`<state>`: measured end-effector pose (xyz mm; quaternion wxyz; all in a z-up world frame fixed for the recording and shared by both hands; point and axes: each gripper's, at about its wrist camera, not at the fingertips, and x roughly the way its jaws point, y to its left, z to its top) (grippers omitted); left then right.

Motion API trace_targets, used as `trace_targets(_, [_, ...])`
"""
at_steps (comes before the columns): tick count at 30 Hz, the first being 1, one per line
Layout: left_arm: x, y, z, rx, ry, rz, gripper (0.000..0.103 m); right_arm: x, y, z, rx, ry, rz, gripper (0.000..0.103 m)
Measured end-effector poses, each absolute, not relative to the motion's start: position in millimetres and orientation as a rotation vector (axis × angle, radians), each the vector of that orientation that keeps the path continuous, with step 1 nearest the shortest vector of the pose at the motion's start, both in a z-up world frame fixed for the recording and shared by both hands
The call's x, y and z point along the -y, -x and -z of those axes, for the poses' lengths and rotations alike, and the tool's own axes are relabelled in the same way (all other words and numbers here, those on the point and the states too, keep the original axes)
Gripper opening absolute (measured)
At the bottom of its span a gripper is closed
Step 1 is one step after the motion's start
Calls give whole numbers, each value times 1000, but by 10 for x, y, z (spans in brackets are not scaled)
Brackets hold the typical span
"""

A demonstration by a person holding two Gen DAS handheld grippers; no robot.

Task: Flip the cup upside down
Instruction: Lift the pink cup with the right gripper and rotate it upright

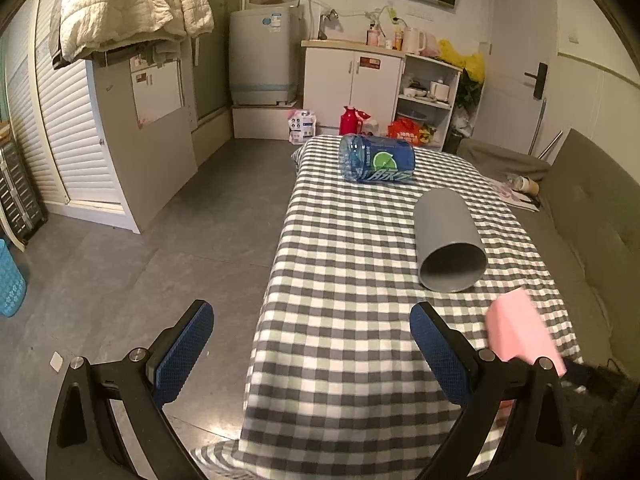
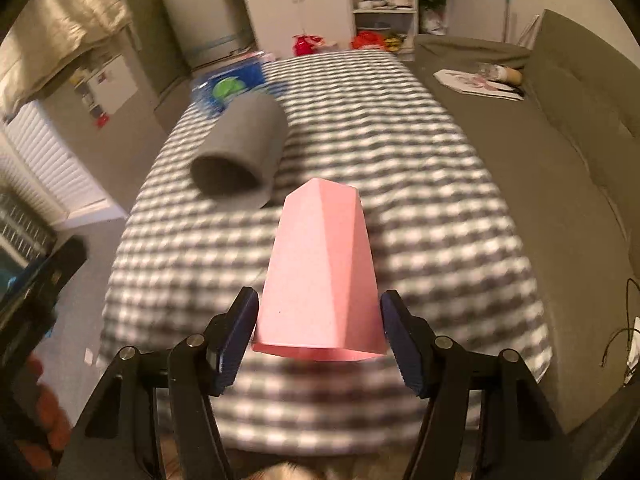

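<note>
A pink faceted cup (image 2: 320,276) is held between the blue pads of my right gripper (image 2: 318,328), above the checkered tablecloth (image 2: 400,160). Its base points away from the camera and its open rim faces the camera. The same cup shows blurred at the right edge of the left wrist view (image 1: 524,328). My left gripper (image 1: 312,344) is open and empty, low over the table's near left corner, with one finger over the floor.
A grey cup (image 1: 448,236) lies on its side mid-table, its mouth toward me. A blue bottle-bottom container (image 1: 376,158) lies on its side at the far end. A grey sofa (image 2: 560,160) runs along the table's right. Floor lies to the left.
</note>
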<state>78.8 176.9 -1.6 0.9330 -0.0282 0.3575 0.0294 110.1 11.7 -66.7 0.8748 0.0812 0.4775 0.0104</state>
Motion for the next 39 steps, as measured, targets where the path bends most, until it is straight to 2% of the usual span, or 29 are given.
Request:
trace_targets(8, [-1709,-649,-79,-748,44,-43,101,-229,-1025,609,-997,-110,-53,65])
trace_targets(9, [-1694,-634,-99,-749,50,-36,101,-208,-1003,564,-986,-100,-51,68])
trace_targets(10, [-1681,-618,-115,-746,59,-29,101,-183,-971,502,-968,-90,-47,80])
trace_targets(11, [-1662,-610,-132,-745,65,-24,101,-133,-937,422,-941,-85,-49,85])
trace_targets(21, [-1023,-732,-189,-828,38,108,101,568,-730,123,-830,11,110,86])
trace_targets(29, [-622,-955,-68,-895,-12,142,101,1056,-706,161,-836,-33,145,86])
trace_targets(39, [-280,-1230,278,-1036,-92,208,99,1175,-853,442,-886,-76,125,86])
